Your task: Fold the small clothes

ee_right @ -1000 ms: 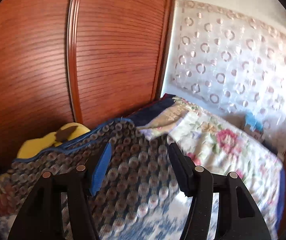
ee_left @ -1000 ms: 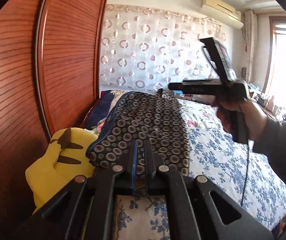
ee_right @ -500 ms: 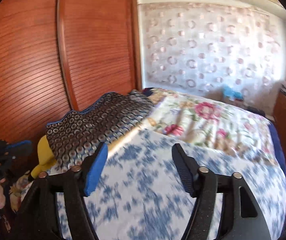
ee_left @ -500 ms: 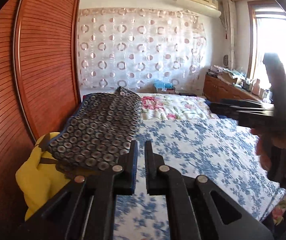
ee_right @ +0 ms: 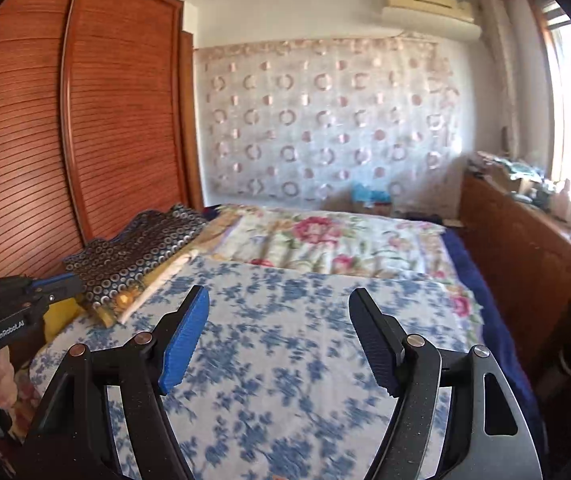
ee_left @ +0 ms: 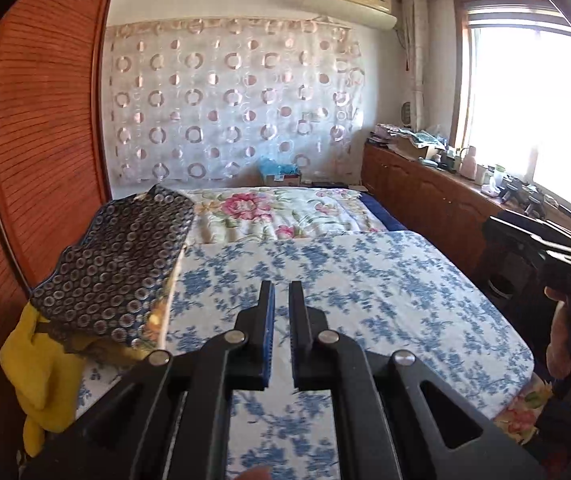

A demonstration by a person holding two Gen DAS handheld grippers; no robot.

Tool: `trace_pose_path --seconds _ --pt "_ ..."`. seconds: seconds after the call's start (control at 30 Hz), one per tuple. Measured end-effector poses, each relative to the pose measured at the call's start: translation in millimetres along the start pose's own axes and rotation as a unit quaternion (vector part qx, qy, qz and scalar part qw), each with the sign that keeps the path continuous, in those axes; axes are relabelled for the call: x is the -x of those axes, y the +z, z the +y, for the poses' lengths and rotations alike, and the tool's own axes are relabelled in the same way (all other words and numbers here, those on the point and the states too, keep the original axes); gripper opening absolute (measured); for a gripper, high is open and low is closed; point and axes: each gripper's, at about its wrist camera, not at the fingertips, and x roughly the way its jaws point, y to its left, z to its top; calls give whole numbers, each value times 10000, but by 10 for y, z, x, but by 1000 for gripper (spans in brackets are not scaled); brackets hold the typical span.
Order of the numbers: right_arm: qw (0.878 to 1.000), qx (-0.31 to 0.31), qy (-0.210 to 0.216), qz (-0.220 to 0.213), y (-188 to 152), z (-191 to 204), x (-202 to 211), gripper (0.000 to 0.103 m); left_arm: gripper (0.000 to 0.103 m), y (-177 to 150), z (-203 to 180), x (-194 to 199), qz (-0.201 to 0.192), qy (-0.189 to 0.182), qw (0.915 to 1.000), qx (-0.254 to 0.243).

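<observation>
Folded cloth put aside, both grippers free over the bed

We see the patterned garment [ee_left: 117, 264] lying folded at left of the frame, clear of the blue-flowered bed [ee_left: 365, 280]; left gripper [ee_left: 280, 296] is together and empty, right gripper [ee_right: 281, 304] is opening on nothing.

The left gripper [ee_left: 281, 292] is held out with its jaws nearly together and nothing between them, while the right gripper [ee_right: 279, 300], gripped in a hand [ee_left: 565, 332], points slightly downward, its empty jaws opening wide.
</observation>
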Motion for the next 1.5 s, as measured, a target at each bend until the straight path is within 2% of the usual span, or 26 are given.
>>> trace_pose_path --seconds 0.23,0.33,0.43,1.5 --pt "9986 -340 -357 -164 -91 -188 360 74 4 84 -273 101 -82 22 9999 -120" --pt "9979 -374 -475 -222 -93 -241 410 74 4 132 -304 167 -186 189 9996 -123" --pt "9974 -432 -524 -256 -98 -280 455 74 4 143 -294 204 -228 151 9996 -58" --pt "9969 -458 -550 -327 -71 -294 594 74 4 176 -254 269 -290 349 9990 -24"
